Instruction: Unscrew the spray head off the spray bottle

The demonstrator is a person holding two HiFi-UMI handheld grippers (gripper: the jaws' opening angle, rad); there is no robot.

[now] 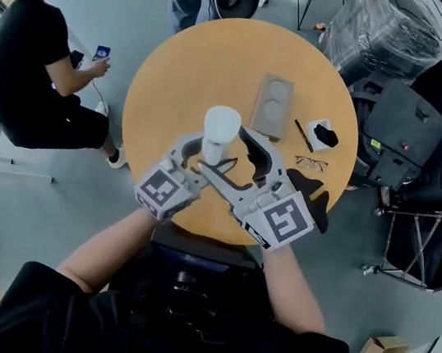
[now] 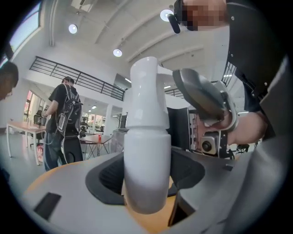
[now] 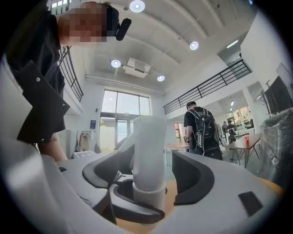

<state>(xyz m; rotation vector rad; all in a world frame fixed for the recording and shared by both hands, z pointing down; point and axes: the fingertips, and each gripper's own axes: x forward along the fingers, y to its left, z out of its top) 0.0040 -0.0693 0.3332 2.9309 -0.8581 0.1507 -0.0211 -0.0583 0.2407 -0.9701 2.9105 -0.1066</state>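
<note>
head view: the spray bottle (image 1: 220, 134) stands upright over the near part of the round wooden bench (image 1: 178, 82). its long axis runs straight up toward the camera, so only its white top shows well. the left gripper (image 1: 199, 160) and right gripper (image 1: 236, 159) cross around it and hide the body. only this view shows a grey tray (image 1: 271, 105), a pen (image 1: 303, 135) and glasses (image 1: 312, 163) farther back on the bench. a seated person (image 1: 40, 60) is beside the bench.

left gripper view: the bottle fills the middle, upright. both pads press on its wide lower body, so this gripper is clamped on the spray bottle. the spray head (image 2: 149, 96) rises above, and the right gripper partly covers its far side. whether the base rests on the bench cannot be told.

right gripper view: the spray head stands upright between the jaws. a gap shows beside the right pad, so the jaws are apart, not squeezing. which way the nozzle faces is hard to make out.
</note>
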